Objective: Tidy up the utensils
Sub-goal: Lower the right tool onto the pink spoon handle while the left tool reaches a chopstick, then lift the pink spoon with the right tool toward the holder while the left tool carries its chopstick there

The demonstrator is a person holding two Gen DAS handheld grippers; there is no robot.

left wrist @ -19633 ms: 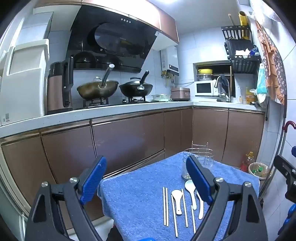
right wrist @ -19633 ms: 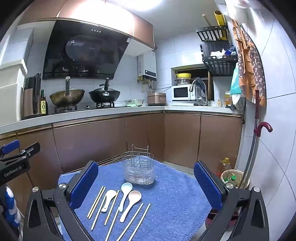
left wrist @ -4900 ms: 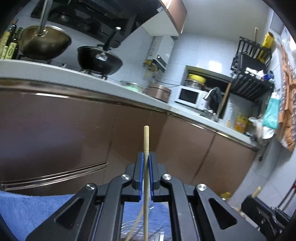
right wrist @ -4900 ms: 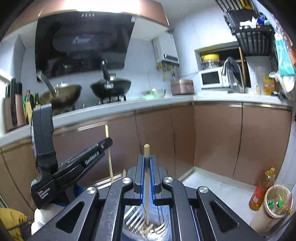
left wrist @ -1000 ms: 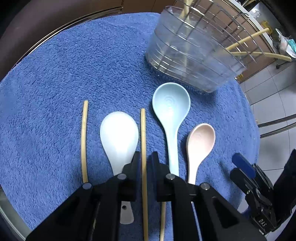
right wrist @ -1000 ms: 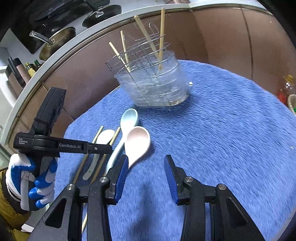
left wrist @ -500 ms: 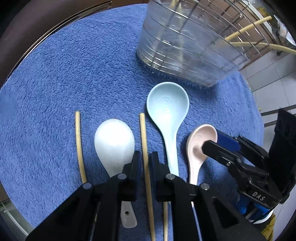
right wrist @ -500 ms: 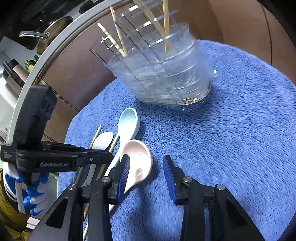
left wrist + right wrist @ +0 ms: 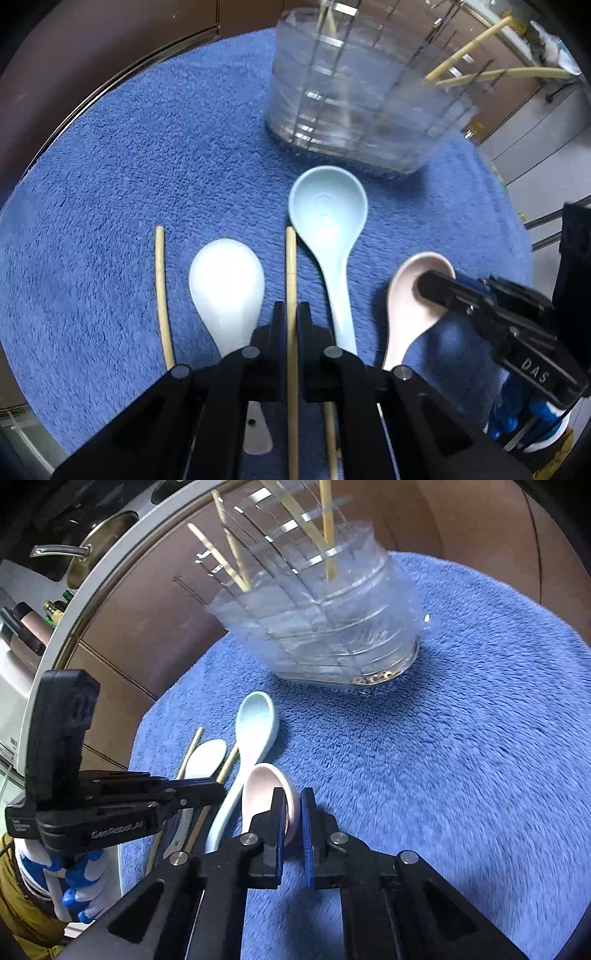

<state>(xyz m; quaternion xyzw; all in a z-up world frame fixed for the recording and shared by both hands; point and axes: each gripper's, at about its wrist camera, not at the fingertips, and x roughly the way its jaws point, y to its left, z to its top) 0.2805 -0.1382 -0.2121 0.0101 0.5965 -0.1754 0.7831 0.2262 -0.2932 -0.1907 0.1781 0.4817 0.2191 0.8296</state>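
My left gripper is shut on a wooden chopstick that lies on the blue towel. Beside it lie a white spoon, a light blue spoon, another chopstick and a pink spoon. My right gripper is shut on the rim of the pink spoon's bowl; it also shows in the left wrist view. The clear utensil holder with a wire rack stands behind and holds several chopsticks.
A blue towel covers the small round table; its edge curves close on the left. Brown cabinet fronts stand behind. The left gripper's body sits left of the spoons in the right wrist view.
My right gripper came down and closed from open onto the pink spoon's bowl. My left gripper stays closed around the middle chopstick and has edged nearer the holder.
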